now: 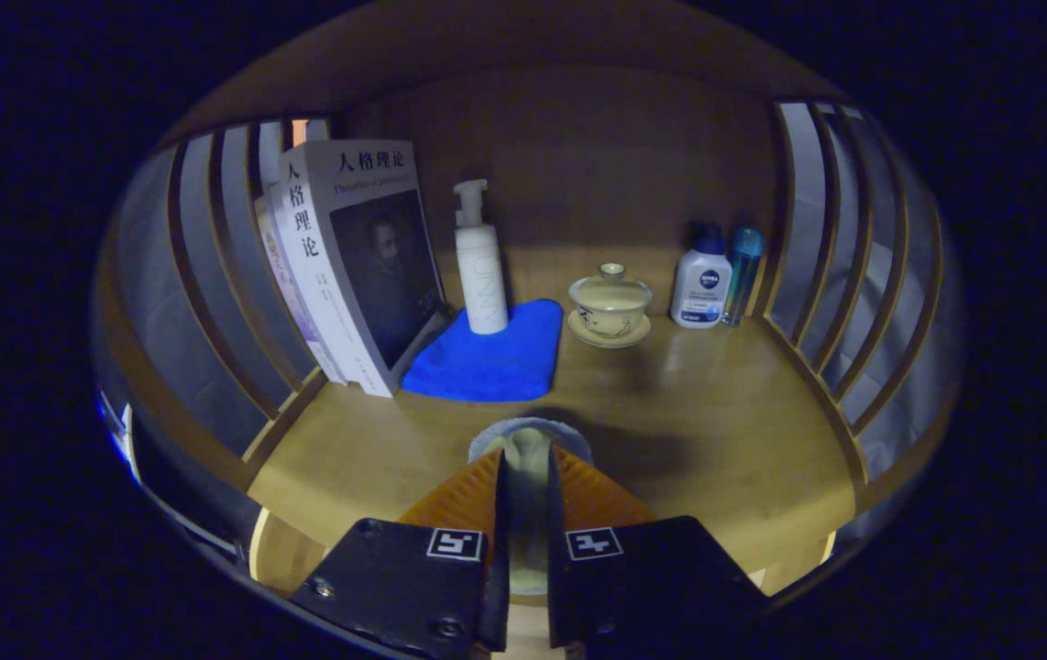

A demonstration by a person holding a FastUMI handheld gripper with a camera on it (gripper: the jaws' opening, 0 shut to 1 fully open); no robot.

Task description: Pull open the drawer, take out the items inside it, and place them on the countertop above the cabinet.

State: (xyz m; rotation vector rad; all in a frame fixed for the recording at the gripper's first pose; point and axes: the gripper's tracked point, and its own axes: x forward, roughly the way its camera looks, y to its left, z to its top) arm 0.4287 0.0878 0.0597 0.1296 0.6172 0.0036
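Countertop (688, 431) of warm wood spreads ahead of the gripper (528, 477) in the gripper view, lit brightly in the middle and dimmer toward the back. It sits inside a wooden alcove with a plain back panel, a wooden ceiling above, and curved slatted sides (831, 247) left and right, pale wall showing through the slats. The fingers are closed narrowly on a small pale round item (528, 438), both pressing its sides, and it hangs just over the near part of the wood, throwing a dark shadow beyond. Further back on the left, books (354, 261) lean against the slats. Beside them lies a folded blue cloth (487, 362), with a white pump bottle (479, 266) standing upright on its far edge. Near the middle stands a lidded tea bowl (610, 307) on its saucer. In the right back corner a white bottle (700, 280) and a slim blue bottle (743, 270) stand close together.
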